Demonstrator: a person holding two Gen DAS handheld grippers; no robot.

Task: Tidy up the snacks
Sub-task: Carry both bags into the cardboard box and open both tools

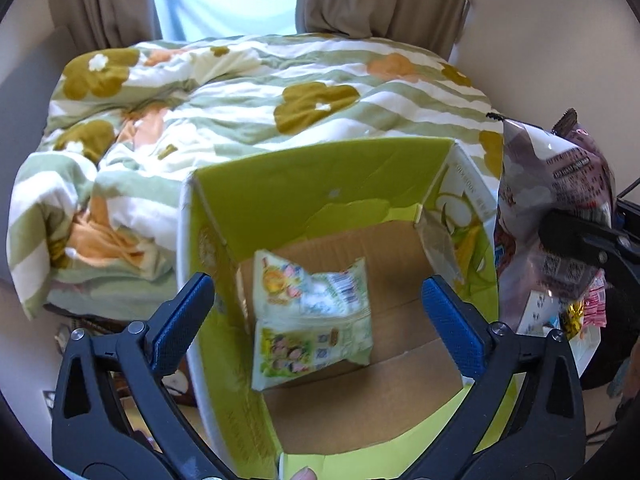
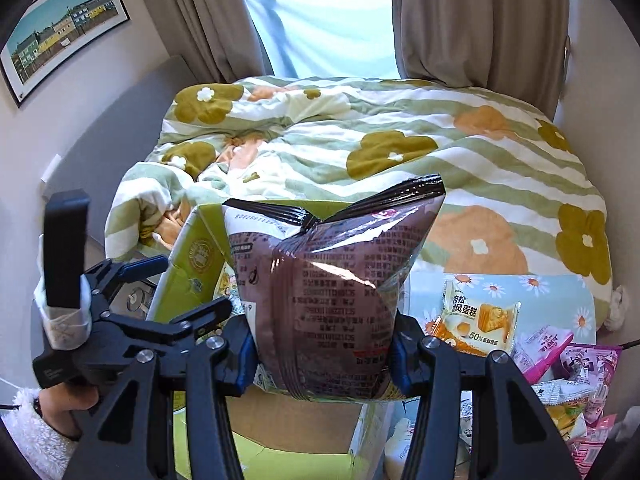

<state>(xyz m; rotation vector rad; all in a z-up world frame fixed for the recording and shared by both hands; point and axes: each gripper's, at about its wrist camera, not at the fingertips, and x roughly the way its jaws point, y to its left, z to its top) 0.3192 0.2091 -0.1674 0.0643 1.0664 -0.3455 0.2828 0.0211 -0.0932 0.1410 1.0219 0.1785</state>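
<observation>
Jaws of the right hand-held gripper point(image 2: 320, 354) clamp a brown snack bag point(image 2: 336, 280) above the cardboard box point(image 1: 320, 184). The left hand-held gripper point(image 1: 316, 320) gapes wide, empty, over a green packet point(image 1: 312, 320) inside.

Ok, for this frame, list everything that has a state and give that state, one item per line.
Left gripper: open, empty, over the box.
Right gripper: shut on brown snack bag.
Brown snack bag: sealed, held upright, not yet in the box.
Cardboard box: open, flaps up.
Green snack pack: lying inside the box.
Orange cake packet: sealed, lying outside the box.
Curtains: parted.
</observation>
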